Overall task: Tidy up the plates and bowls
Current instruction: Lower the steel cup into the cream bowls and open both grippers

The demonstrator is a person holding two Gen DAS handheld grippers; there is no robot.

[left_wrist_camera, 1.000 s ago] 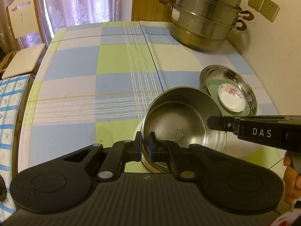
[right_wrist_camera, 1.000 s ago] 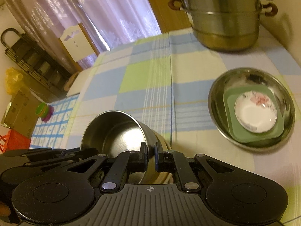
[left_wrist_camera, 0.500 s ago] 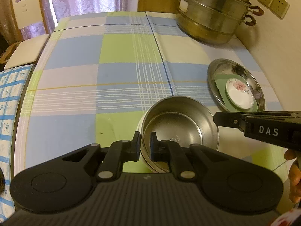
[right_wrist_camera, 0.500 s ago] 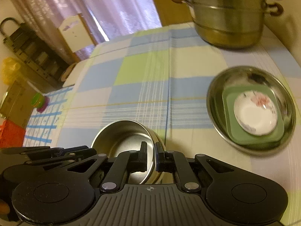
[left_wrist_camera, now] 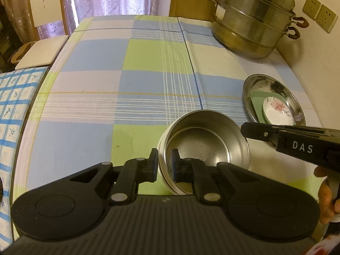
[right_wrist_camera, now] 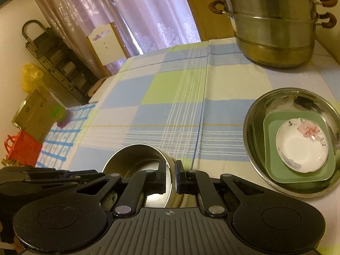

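Left gripper (left_wrist_camera: pixel 164 165) jaws just easing apart, steel bowl (left_wrist_camera: pixel 204 148) rim between them. Right gripper (right_wrist_camera: pixel 170 177) jaws clenched on same bowl's rim. Bowl sits on checked surface (left_wrist_camera: pixel 127 80).

Checked cloth (left_wrist_camera: pixel 131 80) lies open; steamer pot (left_wrist_camera: pixel 252 21) blocks far right corner.
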